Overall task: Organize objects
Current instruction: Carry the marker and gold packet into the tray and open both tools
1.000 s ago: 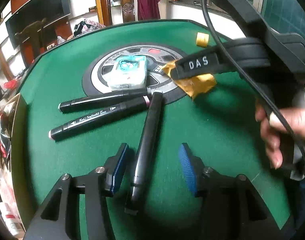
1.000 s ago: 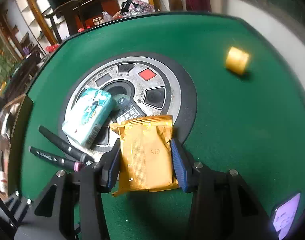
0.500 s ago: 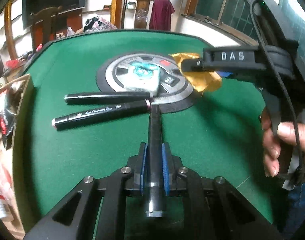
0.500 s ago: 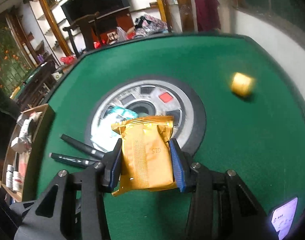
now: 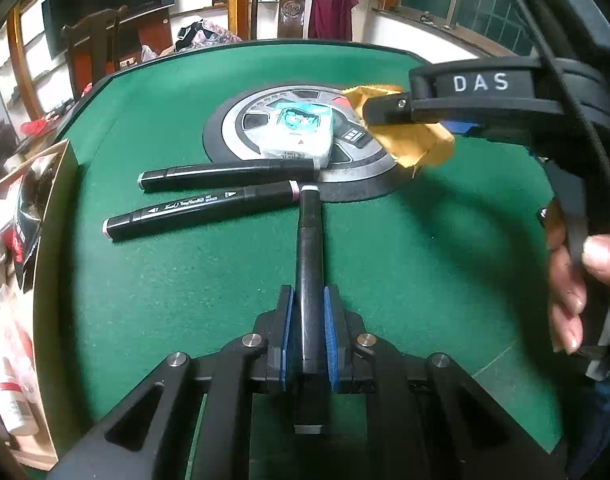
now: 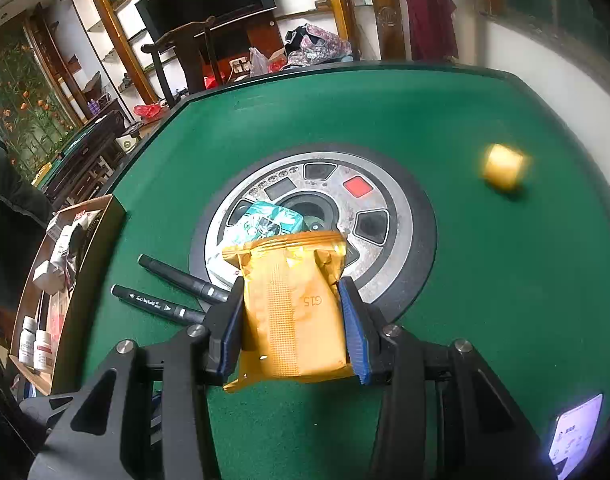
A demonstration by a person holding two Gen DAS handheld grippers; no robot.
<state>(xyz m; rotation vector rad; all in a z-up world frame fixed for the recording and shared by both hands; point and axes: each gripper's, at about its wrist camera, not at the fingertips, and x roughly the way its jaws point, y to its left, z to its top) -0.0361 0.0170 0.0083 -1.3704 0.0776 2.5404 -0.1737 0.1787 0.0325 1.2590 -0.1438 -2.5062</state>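
Green felt table (image 6: 485, 280), largest thing in view; round grey control panel (image 6: 389, 216) set in its centre, with a red button and dark windows.

Open cardboard box (image 6: 105, 240) against the table's left edge. Inside: 2 small white bottles with labels (image 6: 35, 346) at the near end, white cartons and dark printed packets further along; contents crowded, individual items hard to separate. Left wrist view shows the same box (image 5: 61, 208) with a black-and-red packet leaning on its inner wall.

Right gripper (image 6: 291, 312) clamped on an orange snack packet (image 6: 293, 312), blue pads pressed to both sides, packet lifted clear of the felt above the panel's near rim. Seen from the left view, the packet (image 5: 421, 140) hangs beyond the gripper's finger.

Teal tissue pack (image 5: 301, 128) lies on the panel.

Left gripper (image 5: 308, 332) closed on a black marker (image 5: 310, 264), gripped near its rear end, the barrel pointing forward toward the panel's edge.

2 more black markers (image 5: 209, 208) lie side by side on the felt, just left of the panel, the further one (image 5: 229, 170) touching the tissue pack's corner.

Small yellow block (image 6: 503, 168) sits alone at far right, blurred.

Phone (image 6: 577, 432) with lit screen at the near-right corner.
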